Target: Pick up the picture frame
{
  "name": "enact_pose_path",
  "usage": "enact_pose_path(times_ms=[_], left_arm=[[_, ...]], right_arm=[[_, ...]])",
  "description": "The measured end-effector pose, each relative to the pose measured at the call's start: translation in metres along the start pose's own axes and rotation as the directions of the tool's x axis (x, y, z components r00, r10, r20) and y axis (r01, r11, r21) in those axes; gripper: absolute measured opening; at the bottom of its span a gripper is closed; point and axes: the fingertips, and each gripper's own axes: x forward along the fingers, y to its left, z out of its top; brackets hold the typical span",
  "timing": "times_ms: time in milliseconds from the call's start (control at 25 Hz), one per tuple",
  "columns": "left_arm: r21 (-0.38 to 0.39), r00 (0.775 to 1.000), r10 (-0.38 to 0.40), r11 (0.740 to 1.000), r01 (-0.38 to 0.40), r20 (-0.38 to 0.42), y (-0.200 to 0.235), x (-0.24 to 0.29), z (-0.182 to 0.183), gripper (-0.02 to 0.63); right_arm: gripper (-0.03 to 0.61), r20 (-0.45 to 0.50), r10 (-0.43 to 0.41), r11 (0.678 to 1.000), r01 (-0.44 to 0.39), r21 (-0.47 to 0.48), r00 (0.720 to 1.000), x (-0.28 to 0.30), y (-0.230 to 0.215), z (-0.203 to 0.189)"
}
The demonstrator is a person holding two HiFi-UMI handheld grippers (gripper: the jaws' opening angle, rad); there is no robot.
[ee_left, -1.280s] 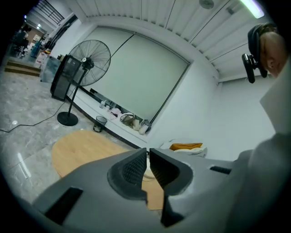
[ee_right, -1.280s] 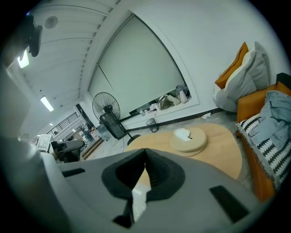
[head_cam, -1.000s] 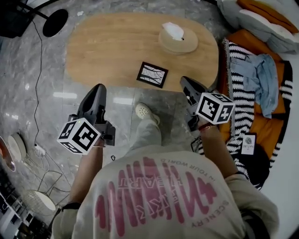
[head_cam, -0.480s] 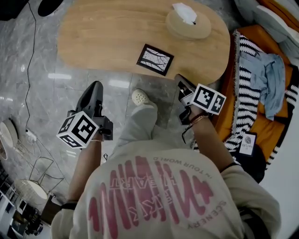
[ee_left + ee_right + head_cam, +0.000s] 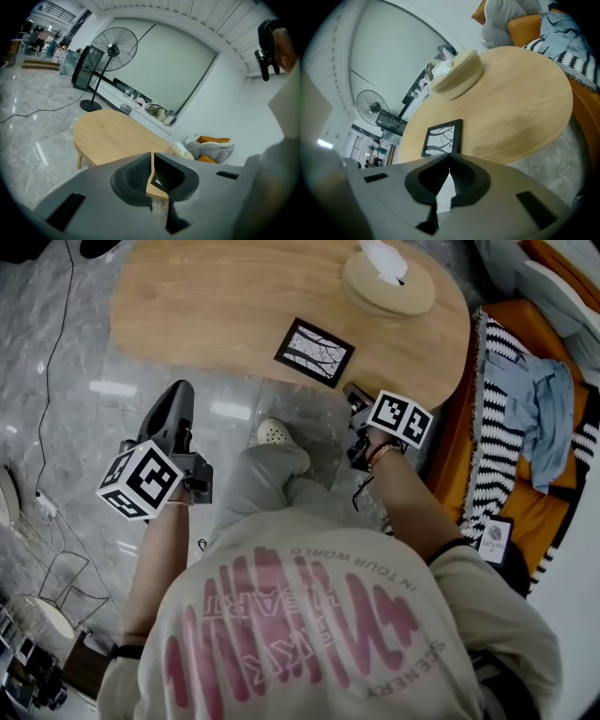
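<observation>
head view: one picture frame (image 5: 315,352)

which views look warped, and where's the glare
Head view: bright glare streaks on the marble floor, otherwise sharp. Left gripper view: fisheye with dark corners, straight lines bowed. Right gripper view: same fisheye, the table edge bulges; the picture frame looks crisp.

The only print I can read is on the back of the person's pale grey T-shirt (image 5: 309,634), upside down from where I stand. Small dark letters on the edge nearest the oval wooden tabletop (image 5: 206,306) seem to say "IN YOUR WORLD". "SCENERY" curves down one side, and "HEART" sits among big pink letters. A small white label (image 5: 494,540) right of the tabletop is too small to read.
</observation>
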Motion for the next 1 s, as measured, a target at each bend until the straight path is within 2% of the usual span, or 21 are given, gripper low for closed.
enact_pose_path(times_ms=[200,240,280,320,440,600,720,800,840,1000], left_arm=[[-0.013,0.998,0.048,0.999,-0.048,0.042,0.023,-0.014,-0.001,0.023],[-0.029,0.996,0.065,0.998,-0.063,0.057,0.029,-0.017,0.0,0.022],[-0.047,0.994,0.08,0.996,-0.077,0.07,0.036,-0.021,0.001,0.023],[-0.061,0.992,0.094,0.994,-0.089,0.081,0.042,-0.025,0.003,0.021],[-0.071,0.989,0.117,0.991,-0.111,0.094,0.053,-0.033,0.005,0.014],[-0.074,0.987,0.131,0.989,-0.125,0.097,0.063,-0.042,0.004,0.014],[-0.075,0.985,0.142,0.988,-0.134,0.103,0.07,-0.047,0.005,0.014],[-0.073,0.984,0.144,0.988,-0.136,0.108,0.073,-0.05,0.005,0.014],[-0.068,0.984,0.144,0.988,-0.138,0.107,0.074,-0.052,0.003,0.014],[-0.068,0.984,0.148,0.988,-0.142,0.102,0.077,-0.055,-0.003,0.014]], right_arm=[[0.006,0.005,-0.05,0.997,0.05,-0.051,0.999,0.015,-0.011,0.002],[0.037,0.005,-0.046,0.998,0.046,-0.048,0.999,0.018,-0.009,0.005],[0.116,0.0,-0.041,0.998,0.041,-0.039,0.999,0.022,-0.007,0.006],[0.141,-0.006,-0.041,0.999,0.041,-0.025,0.999,0.026,-0.006,0.007],[0.141,0.003,-0.067,0.998,0.067,0.018,0.998,0.035,-0.004,0.012],[0.163,-0.024,-0.137,0.99,0.138,0.024,0.99,0.046,-0.006,0.009],[0.162,-0.037,-0.214,0.977,0.214,0.0,0.976,0.05,-0.011,0.006],[0.127,-0.033,-0.256,0.966,0.255,-0.033,0.966,0.05,-0.014,0.006],[0.109,-0.03,-0.272,0.961,0.27,-0.054,0.962,0.049,-0.015,0.006],[0.106,-0.025,-0.325,0.941,0.32,-0.108,0.945,0.05,-0.017,0.005]])
